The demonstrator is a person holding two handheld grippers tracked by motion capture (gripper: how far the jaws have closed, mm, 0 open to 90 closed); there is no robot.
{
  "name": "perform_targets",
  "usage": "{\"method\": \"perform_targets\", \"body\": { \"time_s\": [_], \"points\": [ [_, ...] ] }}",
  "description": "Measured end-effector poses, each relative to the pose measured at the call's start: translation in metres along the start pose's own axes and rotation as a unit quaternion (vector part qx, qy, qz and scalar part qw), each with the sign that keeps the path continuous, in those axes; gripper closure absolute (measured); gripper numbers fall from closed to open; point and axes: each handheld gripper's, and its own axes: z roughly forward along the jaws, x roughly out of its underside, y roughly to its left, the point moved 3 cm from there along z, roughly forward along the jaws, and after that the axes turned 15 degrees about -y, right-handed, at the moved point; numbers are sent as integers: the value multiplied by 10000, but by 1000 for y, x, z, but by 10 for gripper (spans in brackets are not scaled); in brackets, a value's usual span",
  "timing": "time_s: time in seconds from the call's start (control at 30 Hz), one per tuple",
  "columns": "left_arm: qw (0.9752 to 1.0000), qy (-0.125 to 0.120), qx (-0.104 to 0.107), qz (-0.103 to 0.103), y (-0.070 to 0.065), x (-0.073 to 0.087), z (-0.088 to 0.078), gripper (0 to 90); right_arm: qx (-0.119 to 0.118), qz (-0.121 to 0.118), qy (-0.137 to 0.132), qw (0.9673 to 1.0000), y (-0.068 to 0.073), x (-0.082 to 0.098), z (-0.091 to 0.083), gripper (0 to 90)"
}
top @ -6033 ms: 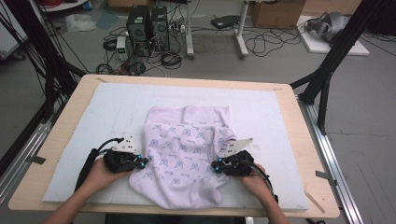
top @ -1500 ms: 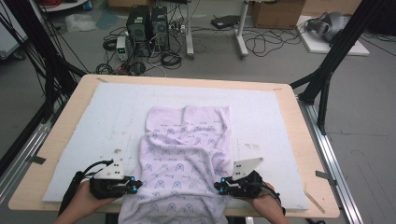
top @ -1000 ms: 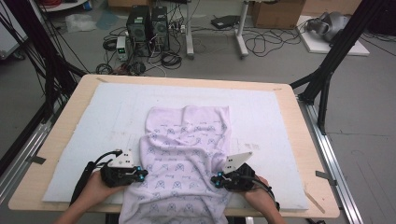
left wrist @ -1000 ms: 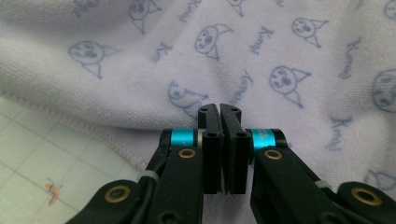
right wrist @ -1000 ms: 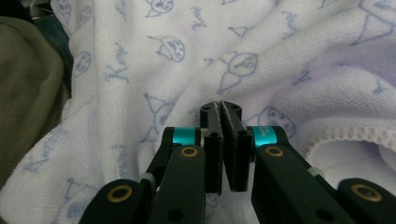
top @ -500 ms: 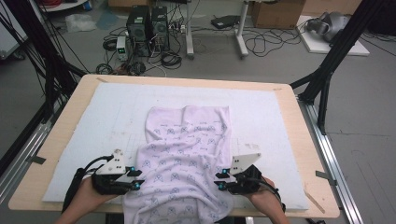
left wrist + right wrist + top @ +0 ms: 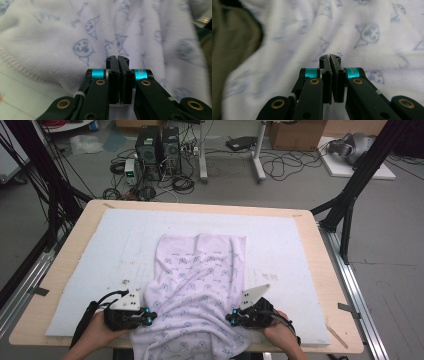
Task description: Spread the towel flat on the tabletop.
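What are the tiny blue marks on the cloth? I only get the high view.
Observer: Little drawn faces. They are clear on the cloth in the left gripper view.
Operator: Are the left jaws biting it?
Observer: The left gripper has just been closing its jaws. They stand shut, and a thin sliver of cloth seems to be caught between them.
Operator: And the other one?
Observer: The right gripper looks the same. Its jaws have just been closing and are shut, with a pale sliver of cloth between them.

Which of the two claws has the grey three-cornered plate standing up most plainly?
The right claw, at the printed cloth's right edge; the left claw's plate lies flatter.
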Motion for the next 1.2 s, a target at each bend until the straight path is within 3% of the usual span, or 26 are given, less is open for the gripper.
{"method": "perform_targets", "body": {
  "time_s": [0.1,0.2,0.4,0.47,0.5,0.57,0.6,0.67,0.73,0.83,0.87,0.97,1.03,1.1,1.13,1.17,1.2],
  "points": [
    [10000,-47,-50,-5,-2,-3,-10,805,27,-75,-157,9998,10,-4,-14,857],
    [9991,-183,-374,-119,10,-8,-12,678,422,-67,-122,9990,1,-5,-22,770],
    [9936,-249,-1092,-151,48,-15,-5,641,559,59,-141,9983,-19,-2,-13,696],
    [9920,-176,-1219,-295,60,-13,1,615,543,113,-106,9984,-22,-1,-9,676],
    [9922,-111,-1193,-329,64,-10,5,608,554,153,-77,9983,-24,-1,-7,665],
    [9936,105,-1068,-352,67,-4,13,692,545,157,2,9984,-24,1,-5,665],
    [9938,43,-1069,-318,66,-2,14,787,540,145,100,9984,-25,3,-3,677],
    [9935,38,-1095,-318,65,-1,12,858,570,161,-4,9982,-24,4,-3,744],
    [9927,122,-1176,-255,63,0,7,873,494,211,-45,9985,-25,6,-6,860],
    [9907,30,-1319,-345,64,3,-9,868,427,226,-9,9988,-21,9,-11,822],
    [9900,-8,-1360,-379,64,4,-13,841,469,278,-60,9985,-20,9,-14,796],
    [9902,52,-1317,-466,62,2,-11,565,773,420,-231,9959,-25,11,-22,640],
    [9903,132,-1317,-431,62,2,-4,523,1026,475,-197,9934,-31,12,-22,583],
    [9914,125,-1230,-439,64,3,3,581,1069,446,-107,9932,-34,12,-17,601],
    [9920,67,-1184,-440,66,2,4,689,1085,395,-93,9933,-35,11,-16,648],
    [9917,99,-1209,-418,67,1,5,818,1085,346,-69,9935,-37,10,-14,723],
    [9914,116,-1235,-414,68,0,7,841,1039,362,-53,9939,-38,9,-13,838]
  ]
}}
